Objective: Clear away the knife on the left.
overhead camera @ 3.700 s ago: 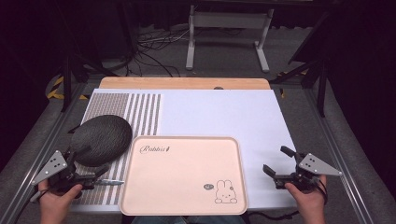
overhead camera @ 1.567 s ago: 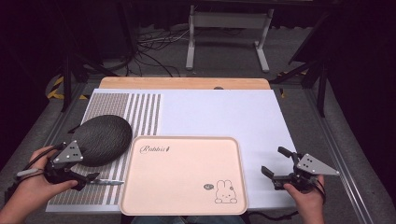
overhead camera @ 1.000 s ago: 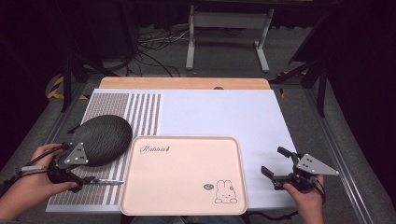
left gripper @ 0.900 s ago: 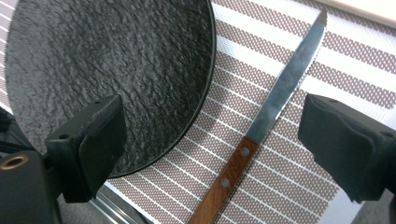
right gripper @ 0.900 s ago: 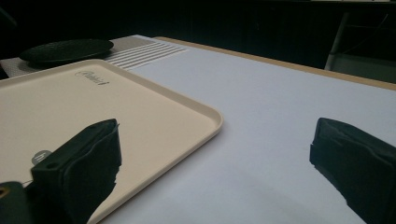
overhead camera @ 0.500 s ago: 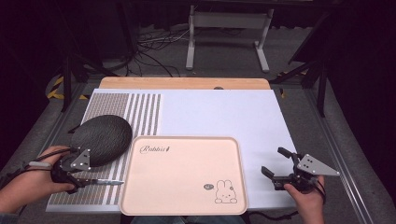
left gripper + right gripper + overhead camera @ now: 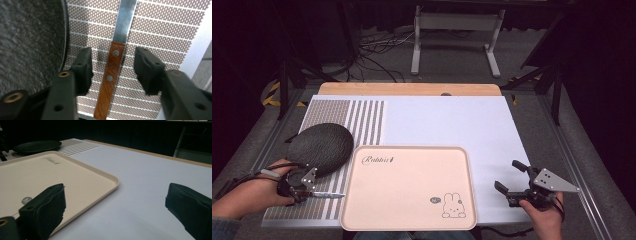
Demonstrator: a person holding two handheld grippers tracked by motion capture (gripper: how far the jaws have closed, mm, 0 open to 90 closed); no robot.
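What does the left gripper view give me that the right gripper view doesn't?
Left gripper view alone: a knife lying on the patterned mat, its wooden handle between the left claw's open jaws, neither jaw touching it. Right gripper view alone: the beige tray with its script lettering, the white table surface, and the right claw, open and empty. Both share the dark round plate, close at the left in one, far off at the table's end in the other.

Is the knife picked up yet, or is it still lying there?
Not yet. The left tool is open with its jaws either side of the knife, which lies flat on the striped mat. The tray holds nothing, and the right tool is open, gripping nothing.
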